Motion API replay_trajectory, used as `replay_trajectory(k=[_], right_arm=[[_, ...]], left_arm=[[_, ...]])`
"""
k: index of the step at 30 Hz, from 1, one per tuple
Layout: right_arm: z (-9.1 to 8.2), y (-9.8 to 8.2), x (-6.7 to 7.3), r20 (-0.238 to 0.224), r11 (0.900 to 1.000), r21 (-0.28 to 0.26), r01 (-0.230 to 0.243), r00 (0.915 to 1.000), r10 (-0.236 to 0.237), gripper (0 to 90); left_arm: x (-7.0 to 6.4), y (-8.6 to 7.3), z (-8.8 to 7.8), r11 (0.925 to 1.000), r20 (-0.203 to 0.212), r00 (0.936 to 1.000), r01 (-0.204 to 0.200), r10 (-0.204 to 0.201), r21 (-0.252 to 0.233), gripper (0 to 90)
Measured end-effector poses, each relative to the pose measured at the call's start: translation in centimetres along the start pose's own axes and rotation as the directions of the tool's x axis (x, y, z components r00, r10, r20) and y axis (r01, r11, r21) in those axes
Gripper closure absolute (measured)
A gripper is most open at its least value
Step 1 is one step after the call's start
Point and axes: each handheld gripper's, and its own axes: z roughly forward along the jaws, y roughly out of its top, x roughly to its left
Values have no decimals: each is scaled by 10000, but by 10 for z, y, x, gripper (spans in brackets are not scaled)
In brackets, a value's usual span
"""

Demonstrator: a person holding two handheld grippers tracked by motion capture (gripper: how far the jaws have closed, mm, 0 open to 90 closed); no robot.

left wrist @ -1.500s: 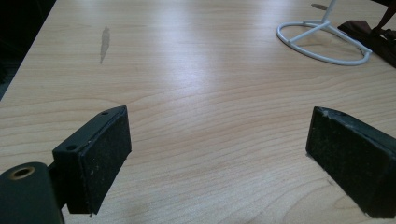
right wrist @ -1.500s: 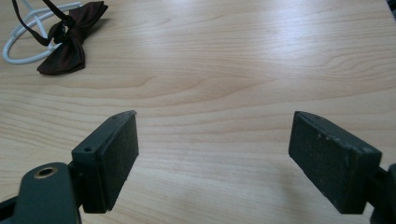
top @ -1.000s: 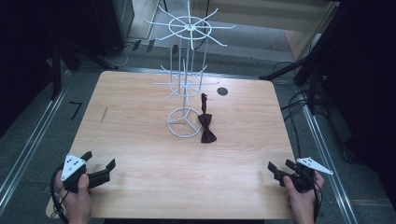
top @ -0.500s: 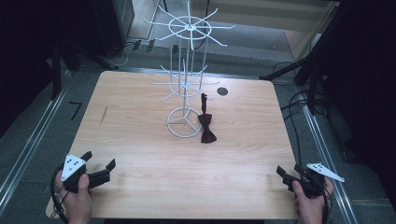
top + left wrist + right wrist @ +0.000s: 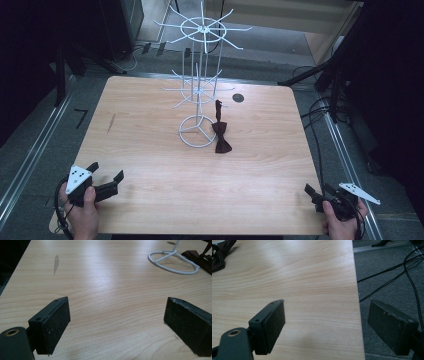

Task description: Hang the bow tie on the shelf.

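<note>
Dark brown fabric bow tie [image 5: 220, 134] lying flat near the middle of the pale wooden surface [image 5: 150, 150], touching the ring base of a white wire display stand [image 5: 199, 90] with spoked hook tiers, one strap end seemingly leaning up against a lower hook. Probably meant for hanging on the stand, hence placed right beside it. Seen again at the far right edge of the left gripper view [image 5: 200, 260] next to the white ring base [image 5: 172, 263], and at the top left corner of the right gripper view [image 5: 220, 252]. Left gripper [image 5: 106, 181] held low at the near left corner, fingers [image 5: 53, 325] spread wide with nothing between, aimed toward the stand. Right gripper [image 5: 320, 194] at the near right corner, straddling the table edge, fingers [image 5: 270, 323] likewise wide apart and empty, well apart from the tie. Small dark round disc [image 5: 238, 98] set in the surface behind the stand. Grey carpeted floor [image 5: 387, 277] around, black cables [image 5: 392, 277] trailing on the right, dark furniture and metal rails beyond.
</note>
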Motion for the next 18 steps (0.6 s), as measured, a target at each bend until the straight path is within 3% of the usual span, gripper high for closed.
replay_trajectory(k=[6,10,18], right_arm=[[0,-1,0,37,9999,-124,120,9999,-120,148],[-2,-2,-1,64,9991,-408,-99,9999,102,154],[-2,-2,3,384,9974,-706,153,9992,-126,152]], left_arm=[[0,0,0,10000,-7,10000,-7,7,-7,75],[0,0,0,10000,-2,10000,3,-3,-2,75],[1,0,0,10000,13,10000,15,-15,16,75]])
